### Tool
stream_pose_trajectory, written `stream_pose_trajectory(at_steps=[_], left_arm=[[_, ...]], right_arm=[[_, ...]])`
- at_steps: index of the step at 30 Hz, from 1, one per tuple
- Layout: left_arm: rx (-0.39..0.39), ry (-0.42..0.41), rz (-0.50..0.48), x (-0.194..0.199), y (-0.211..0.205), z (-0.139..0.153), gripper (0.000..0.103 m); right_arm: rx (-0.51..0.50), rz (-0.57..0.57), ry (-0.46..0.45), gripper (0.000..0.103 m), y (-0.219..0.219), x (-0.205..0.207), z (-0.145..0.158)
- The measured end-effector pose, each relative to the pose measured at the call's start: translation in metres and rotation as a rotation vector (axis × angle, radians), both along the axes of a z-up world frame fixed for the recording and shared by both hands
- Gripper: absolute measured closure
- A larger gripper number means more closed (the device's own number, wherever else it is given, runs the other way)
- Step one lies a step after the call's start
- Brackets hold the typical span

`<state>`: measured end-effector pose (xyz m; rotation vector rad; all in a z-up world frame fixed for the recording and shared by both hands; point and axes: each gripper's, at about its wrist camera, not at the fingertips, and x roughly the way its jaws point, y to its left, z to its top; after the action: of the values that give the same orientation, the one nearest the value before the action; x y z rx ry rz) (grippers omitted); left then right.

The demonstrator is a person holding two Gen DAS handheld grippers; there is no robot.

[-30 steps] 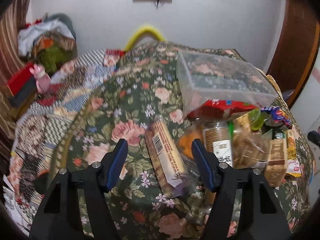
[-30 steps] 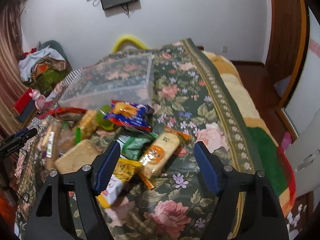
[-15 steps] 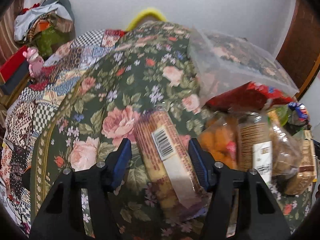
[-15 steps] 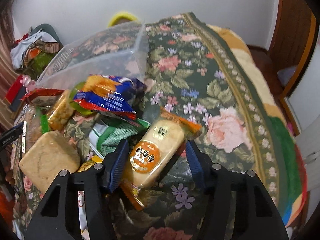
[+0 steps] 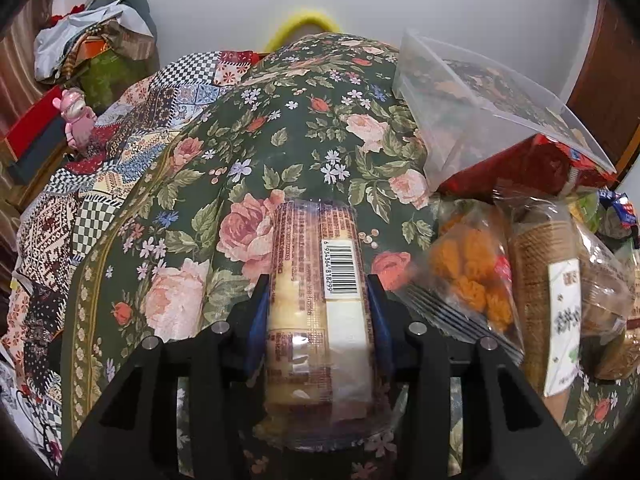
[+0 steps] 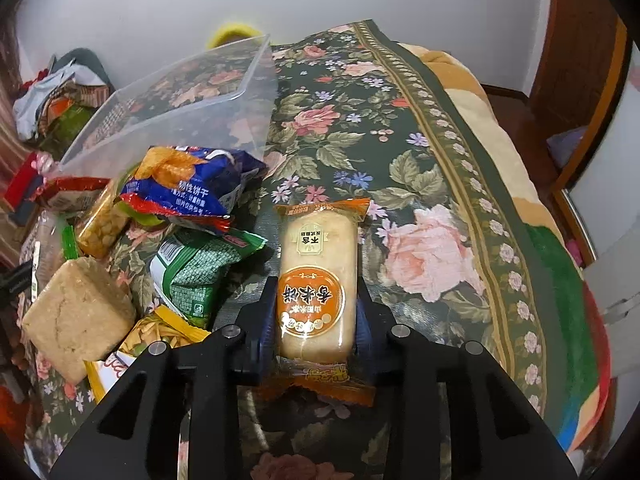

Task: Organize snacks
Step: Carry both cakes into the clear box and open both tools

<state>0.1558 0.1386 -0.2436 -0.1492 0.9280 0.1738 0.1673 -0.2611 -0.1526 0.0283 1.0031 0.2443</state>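
My left gripper (image 5: 318,304) is shut on a long clear-wrapped biscuit pack (image 5: 320,280) with a barcode, lying on the floral bedspread (image 5: 256,160). My right gripper (image 6: 316,304) is shut on an orange-labelled rice cake pack (image 6: 318,272). A clear plastic box stands behind the snack pile in both views, the left wrist view (image 5: 480,112) and the right wrist view (image 6: 180,96). Other snacks lie in a pile: an orange puff bag (image 5: 468,276), a wafer roll (image 5: 548,280), a blue bag (image 6: 184,184), a green bag (image 6: 200,268) and a tan block (image 6: 76,316).
A patchwork quilt (image 5: 80,200) and a pink toy (image 5: 78,120) lie left of the bed. Clothes (image 5: 92,40) are heaped at the back left. A wooden door (image 6: 580,60) stands at the right. Bare bedspread (image 6: 420,160) lies right of the pile.
Both grippers moved down and forward over their packs and closed on them. The biscuit pack and the rice cake pack now sit straight between the jaws.
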Motion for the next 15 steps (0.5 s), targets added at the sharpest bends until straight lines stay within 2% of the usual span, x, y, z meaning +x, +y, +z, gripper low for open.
stream_pose_trajectory(at_steps=[5,15], left_arm=[[0.011,-0.037,-0.002,-0.011,-0.001,0.019,0.058],[0.033,-0.182,-0.034,-0.016,-0.014,0.091,0.058]], right_arm=[[0.011,-0.012,-0.040,0.072,-0.004,-0.004,0.014],[0.043,0.013,-0.195,0.072,0.001,0.006,0.069]])
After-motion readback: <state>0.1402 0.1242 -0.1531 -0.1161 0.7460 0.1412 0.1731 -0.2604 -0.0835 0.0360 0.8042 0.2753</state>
